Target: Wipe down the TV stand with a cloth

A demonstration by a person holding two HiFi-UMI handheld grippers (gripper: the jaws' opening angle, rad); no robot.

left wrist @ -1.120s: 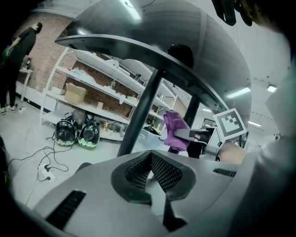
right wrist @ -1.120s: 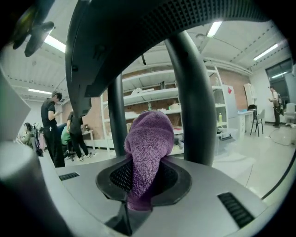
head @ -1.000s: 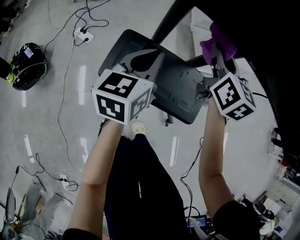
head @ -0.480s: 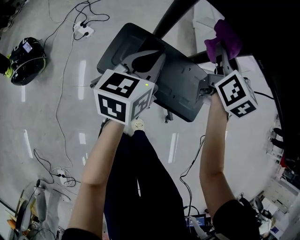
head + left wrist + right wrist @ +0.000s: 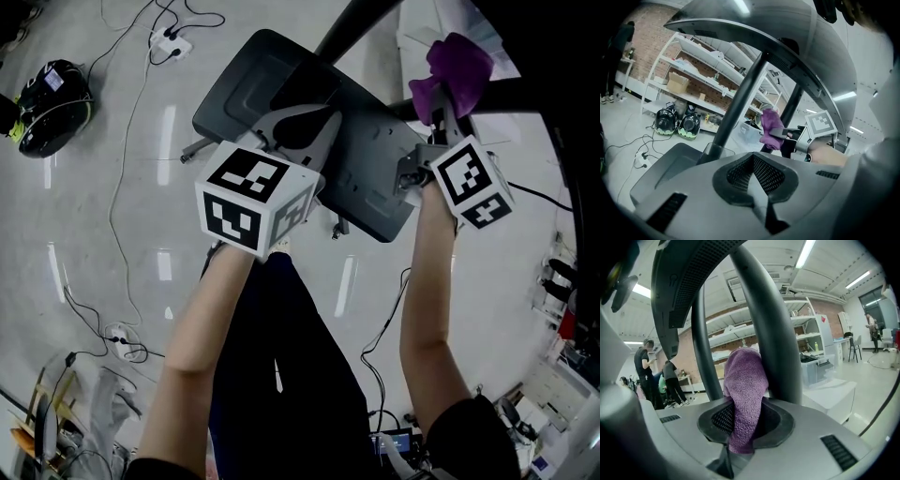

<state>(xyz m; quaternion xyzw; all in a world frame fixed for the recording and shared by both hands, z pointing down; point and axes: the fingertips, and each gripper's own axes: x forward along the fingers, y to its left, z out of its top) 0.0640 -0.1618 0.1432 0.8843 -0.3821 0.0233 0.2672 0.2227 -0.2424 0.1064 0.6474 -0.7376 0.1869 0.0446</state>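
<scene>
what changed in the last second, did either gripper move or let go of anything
The right gripper, shut on the purple cloth, carried it a little forward and to the right beside the stand's dark pole. The left gripper drifted slightly right. Unchanged: the cloth is still clamped, and the left gripper is still shut and empty over the grey stand base.

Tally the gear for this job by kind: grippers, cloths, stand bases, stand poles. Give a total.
Grippers: 2 (left gripper, right gripper)
Purple cloth: 1
Stand base: 1
Stand poles: 2
Total: 6
</scene>
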